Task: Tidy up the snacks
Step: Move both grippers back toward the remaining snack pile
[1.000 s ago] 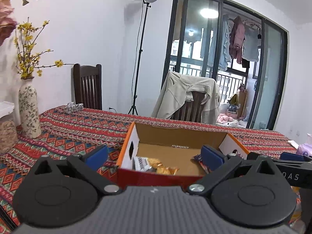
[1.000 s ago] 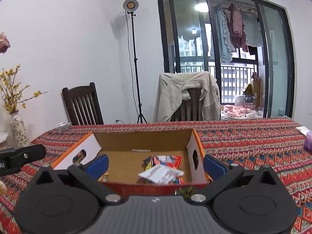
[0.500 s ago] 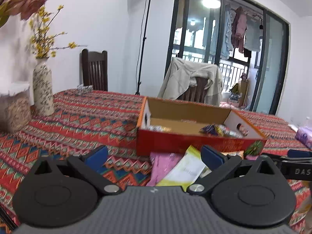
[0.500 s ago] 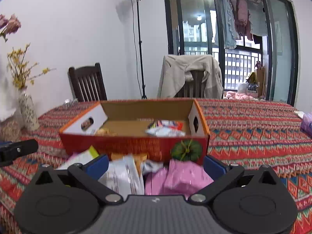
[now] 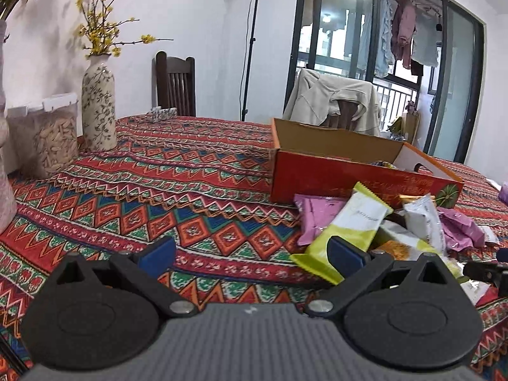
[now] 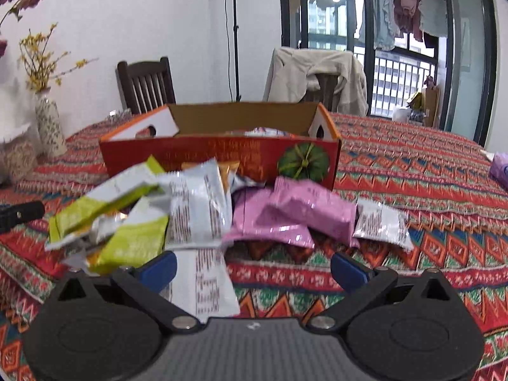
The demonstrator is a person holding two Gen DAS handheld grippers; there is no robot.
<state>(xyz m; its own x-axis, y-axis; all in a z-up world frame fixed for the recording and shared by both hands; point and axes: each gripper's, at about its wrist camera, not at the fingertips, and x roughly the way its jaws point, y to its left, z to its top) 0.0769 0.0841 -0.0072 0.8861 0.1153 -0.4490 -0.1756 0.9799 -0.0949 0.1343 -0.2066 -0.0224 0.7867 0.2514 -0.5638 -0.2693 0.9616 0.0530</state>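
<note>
Snack packets (image 6: pixel 203 209) lie heaped on the patterned tablecloth (image 5: pixel 177 190), just near of the orange cardboard box (image 6: pixel 219 155). They look light, crinkly and slippery, so a crimped end seam, such as on the yellow-green packet (image 5: pixel 346 231), seems the safest hold. A few packets already sit inside the box. Left gripper (image 5: pixel 250 254) and right gripper (image 6: pixel 252 268) both hover wide open, holding nothing.

Home dining room, patterned tablecloth (image 5: pixel 190 171), vase (image 5: pixel 98 108), chairs (image 6: pixel 146 85)
</note>
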